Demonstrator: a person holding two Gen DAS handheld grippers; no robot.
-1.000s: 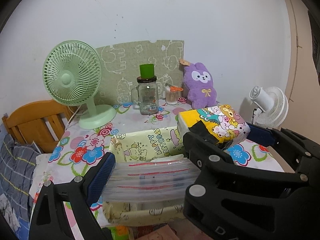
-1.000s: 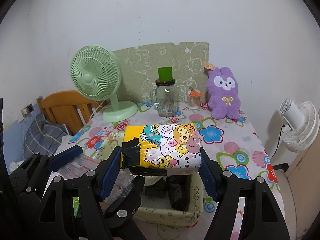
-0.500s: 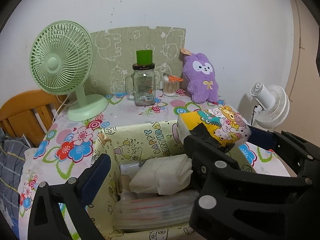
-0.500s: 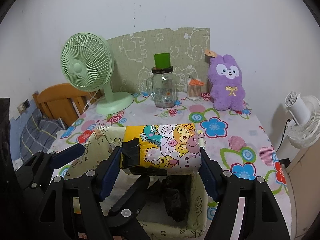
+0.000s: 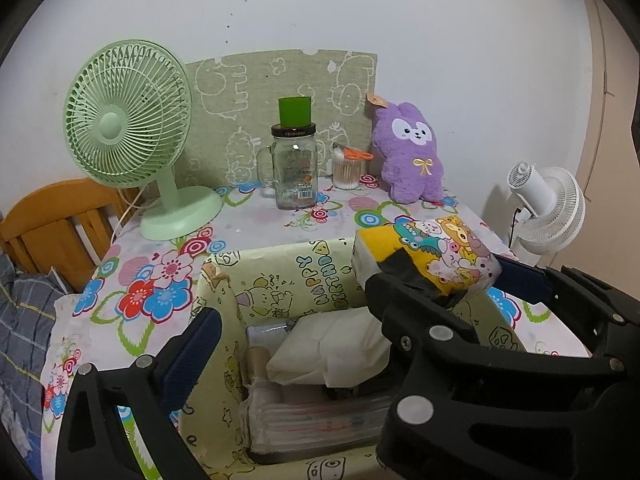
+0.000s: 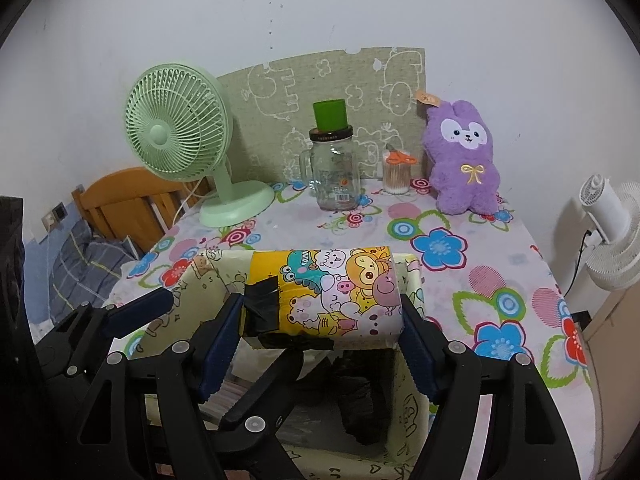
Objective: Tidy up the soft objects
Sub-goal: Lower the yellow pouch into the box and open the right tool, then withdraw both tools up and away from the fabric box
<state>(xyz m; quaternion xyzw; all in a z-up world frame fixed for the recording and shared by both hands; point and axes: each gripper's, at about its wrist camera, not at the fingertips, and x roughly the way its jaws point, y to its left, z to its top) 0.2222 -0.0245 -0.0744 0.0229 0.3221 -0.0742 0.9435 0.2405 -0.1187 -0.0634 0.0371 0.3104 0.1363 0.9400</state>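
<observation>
My right gripper [image 6: 320, 332] is shut on a soft cartoon-printed tissue pack [image 6: 332, 292] with black tape and holds it over the pale yellow fabric storage box [image 6: 208, 276]. In the left wrist view the pack [image 5: 432, 252] hangs above the box [image 5: 280, 276] at its right side. My left gripper [image 5: 296, 328] is open and empty above the box. Inside lie a stack of clear zip bags [image 5: 320, 420] and a white wrapped bundle [image 5: 332, 348]. A purple plush bunny [image 6: 464, 160] sits at the table's back right.
A green desk fan [image 6: 180, 144] stands at the back left. A glass mug jar with a green cup on top [image 6: 334, 168] and a cotton swab jar [image 6: 396, 176] stand at the back centre. A wooden chair [image 6: 128, 200] is on the left, a white fan [image 6: 608, 228] on the right.
My left gripper let go of the stack of clear zip bags, which now lies in the box, then rose and drew back. My right gripper lifted the tissue pack slightly above the box.
</observation>
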